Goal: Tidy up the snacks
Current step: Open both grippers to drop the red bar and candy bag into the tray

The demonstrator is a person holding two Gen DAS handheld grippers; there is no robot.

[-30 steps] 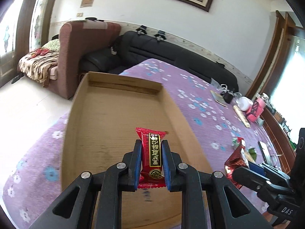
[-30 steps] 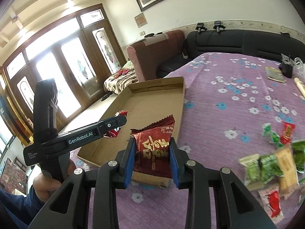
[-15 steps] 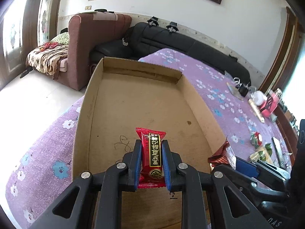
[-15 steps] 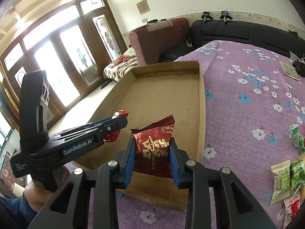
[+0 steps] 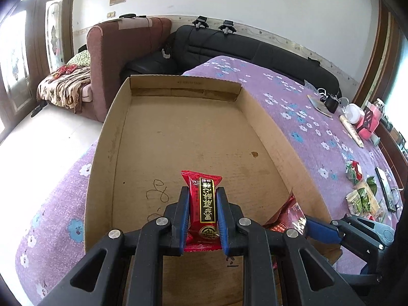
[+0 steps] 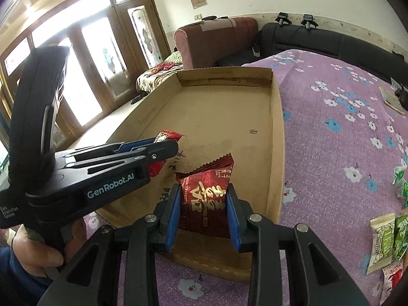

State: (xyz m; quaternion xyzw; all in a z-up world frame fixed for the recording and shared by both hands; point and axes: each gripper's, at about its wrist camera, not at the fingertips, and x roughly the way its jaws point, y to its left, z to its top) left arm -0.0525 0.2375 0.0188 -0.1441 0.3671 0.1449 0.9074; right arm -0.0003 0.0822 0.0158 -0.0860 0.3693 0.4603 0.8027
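A shallow cardboard tray lies on the purple flowered cloth. My left gripper is shut on a slim red snack bar with a black and gold label, held over the tray's near part. My right gripper is shut on a dark red snack packet with a zigzag top, over the tray's near edge. In the right wrist view the left gripper reaches in from the left with its red snack bar. In the left wrist view the right gripper's blue pad and its dark red snack packet show at lower right.
Several loose green and red snacks lie on the cloth right of the tray, also seen as a snack pile in the left wrist view. A book, a cup and a pink box sit at the table's far right. A person's hand holds the left gripper.
Both grippers have come in over the tray's near part and lower, each keeping its snack. The right gripper has shifted left from the tray's outer side.
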